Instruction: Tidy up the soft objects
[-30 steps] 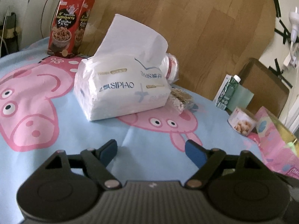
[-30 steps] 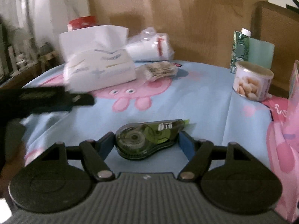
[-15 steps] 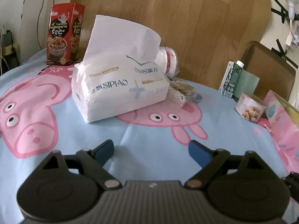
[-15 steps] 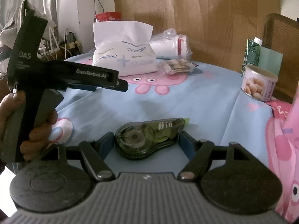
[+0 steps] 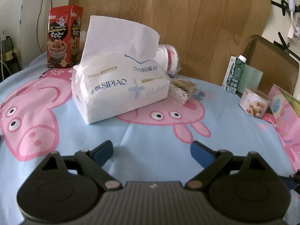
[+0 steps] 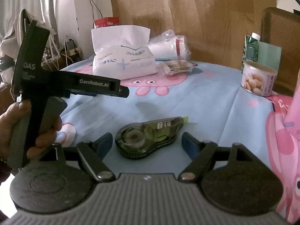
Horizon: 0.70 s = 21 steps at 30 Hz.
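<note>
A white SIPIAO tissue pack lies on the blue pig-print cloth, one tissue sticking up. Behind it lie a plastic-wrapped white roll and a small bag of cotton swabs. My left gripper hovers in front of the pack, its jaws opening with nothing between them. In the right wrist view a hand holds this left gripper side-on. My right gripper is low over the cloth, jaws opening. A green correction-tape dispenser lies between its pads, and neither pad touches it.
A red snack box stands at the back left. A green carton, a can of nuts and a pink bag crowd the right side. A wooden board and a chair stand behind the table.
Both pairs of jaws have widened. The right pads have drawn away from the tape dispenser. The left gripper and its hand have come into the right wrist view, and the left view has rolled level.
</note>
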Motion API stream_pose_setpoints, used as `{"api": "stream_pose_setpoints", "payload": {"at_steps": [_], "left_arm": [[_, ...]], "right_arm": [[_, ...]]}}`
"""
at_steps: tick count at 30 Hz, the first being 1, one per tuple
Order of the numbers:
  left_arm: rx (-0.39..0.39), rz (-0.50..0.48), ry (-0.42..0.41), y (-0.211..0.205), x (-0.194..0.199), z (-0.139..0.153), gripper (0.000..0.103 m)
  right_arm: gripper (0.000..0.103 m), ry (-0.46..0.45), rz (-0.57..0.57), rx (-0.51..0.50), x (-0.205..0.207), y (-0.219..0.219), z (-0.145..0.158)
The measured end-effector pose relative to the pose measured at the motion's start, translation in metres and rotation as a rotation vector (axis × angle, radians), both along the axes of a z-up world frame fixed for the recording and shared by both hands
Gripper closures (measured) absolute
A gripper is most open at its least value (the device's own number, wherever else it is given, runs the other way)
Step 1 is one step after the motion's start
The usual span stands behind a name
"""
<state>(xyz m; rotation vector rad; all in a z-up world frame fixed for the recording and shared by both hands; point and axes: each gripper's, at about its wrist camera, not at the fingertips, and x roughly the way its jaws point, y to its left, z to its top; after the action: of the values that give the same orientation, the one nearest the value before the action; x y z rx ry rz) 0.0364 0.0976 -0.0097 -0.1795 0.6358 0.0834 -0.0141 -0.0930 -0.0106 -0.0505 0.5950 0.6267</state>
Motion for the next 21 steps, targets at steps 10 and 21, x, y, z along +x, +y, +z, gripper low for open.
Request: {"api": "stream_pose_setpoints", "payload": {"at_steps": [10,21], "left_arm": [[-0.001,-0.007,0.003,0.0002,0.0002,-0.0001,0.007],[-0.008,-0.021,0.005,0.002,0.0009,0.0001,0.005]], "right_arm": [[0.018,0.004,0.003,-0.005,0.0002,0.0005,-0.0002],[0.017,-0.001,0.008,-0.03,0.0003,0.0032,-0.0003]]}}
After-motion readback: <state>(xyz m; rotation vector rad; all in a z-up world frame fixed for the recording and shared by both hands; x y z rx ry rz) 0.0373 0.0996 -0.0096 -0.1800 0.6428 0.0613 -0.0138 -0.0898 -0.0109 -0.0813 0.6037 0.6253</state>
